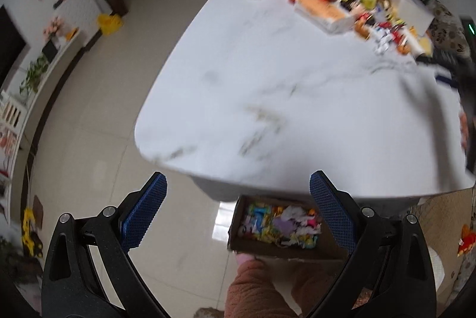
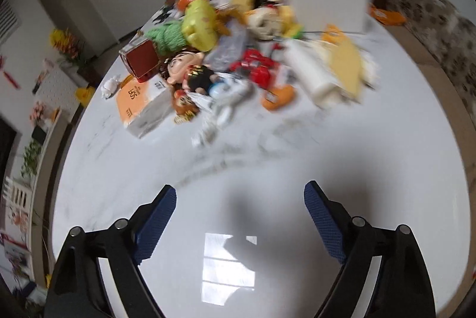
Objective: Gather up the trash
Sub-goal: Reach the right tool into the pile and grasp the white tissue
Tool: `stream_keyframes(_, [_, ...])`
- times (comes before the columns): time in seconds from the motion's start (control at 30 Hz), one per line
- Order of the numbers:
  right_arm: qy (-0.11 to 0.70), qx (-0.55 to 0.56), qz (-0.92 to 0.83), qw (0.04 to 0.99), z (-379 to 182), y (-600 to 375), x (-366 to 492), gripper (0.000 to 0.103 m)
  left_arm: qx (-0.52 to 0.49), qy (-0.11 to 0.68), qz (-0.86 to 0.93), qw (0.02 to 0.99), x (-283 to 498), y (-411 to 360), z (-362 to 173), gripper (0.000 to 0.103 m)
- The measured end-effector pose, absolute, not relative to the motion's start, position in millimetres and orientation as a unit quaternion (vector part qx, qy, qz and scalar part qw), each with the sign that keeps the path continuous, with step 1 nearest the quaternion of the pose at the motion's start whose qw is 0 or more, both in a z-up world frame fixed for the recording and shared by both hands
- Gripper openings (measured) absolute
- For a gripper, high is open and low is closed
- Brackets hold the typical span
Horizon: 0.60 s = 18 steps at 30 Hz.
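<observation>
Above the marble table (image 2: 119,169), both claws, left (image 1: 238,205) and right (image 2: 240,217), spread apart, empty.

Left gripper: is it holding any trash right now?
No, the left gripper is wide open with nothing between its blue pads; only the filled cardboard box shows below.

White grey-veined marble bench (image 2: 297,169); brown cardboard box (image 1: 253,248) of multicoloured wrappers; black gripper (image 2: 239,218), blue cross-hatched pads (image 2: 154,225); orange-and-white carton (image 2: 142,100); beige floor tiles (image 1: 104,115).

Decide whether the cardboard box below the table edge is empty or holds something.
It holds something. The cardboard box is open-topped and colourful wrappers and crumpled paper cover its bottom.
</observation>
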State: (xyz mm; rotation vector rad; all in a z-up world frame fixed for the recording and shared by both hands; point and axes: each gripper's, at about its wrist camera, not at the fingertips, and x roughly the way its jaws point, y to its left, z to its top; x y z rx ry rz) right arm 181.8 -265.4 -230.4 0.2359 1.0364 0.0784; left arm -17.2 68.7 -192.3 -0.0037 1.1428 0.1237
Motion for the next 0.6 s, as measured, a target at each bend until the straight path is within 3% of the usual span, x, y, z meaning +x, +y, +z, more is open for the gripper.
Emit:
stream_keyframes(0.1, [0.503, 0.09, 0.04, 0.859, -238.6, -239.1, 222.7, 0.078, -0.007, 0.551, 0.076, 0.831, -29.2, 78.6, -203.7, 0.094])
stream_keyframes(0.17, [0.508, 0.076, 0.027, 0.858, -246.7, -228.4, 250.5, 0.064, -0.009, 0.558, 0.09, 0.825, -33.2, 83.4, -211.2, 0.094])
stream_keyframes(0.3, [0.538, 0.051, -0.009, 0.842, -267.3, -221.1, 289.5, 0.02, -0.02, 0.571, 0.095, 0.815, -30.2, 91.2, -221.9, 0.094])
stream_keyframes(0.37, [0.544, 0.08, 0.006, 0.836, -270.6, -230.2, 286.5, 0.011, -0.015, 0.58, 0.082, 0.81, -21.3, 89.0, -226.6, 0.094])
stream_keyframes(0.5, [0.539, 0.12, 0.04, 0.833, -258.5, -254.0, 243.9, 0.009, -0.005, 0.577, 0.044, 0.816, 6.5, 72.1, -225.8, 0.094])
stream_keyframes(0.6, [0.529, 0.161, 0.074, 0.83, -240.5, -274.4, 193.5, 0.0, -0.016, 0.562, 0.008, 0.827, 40.7, 54.0, -219.1, 0.094])
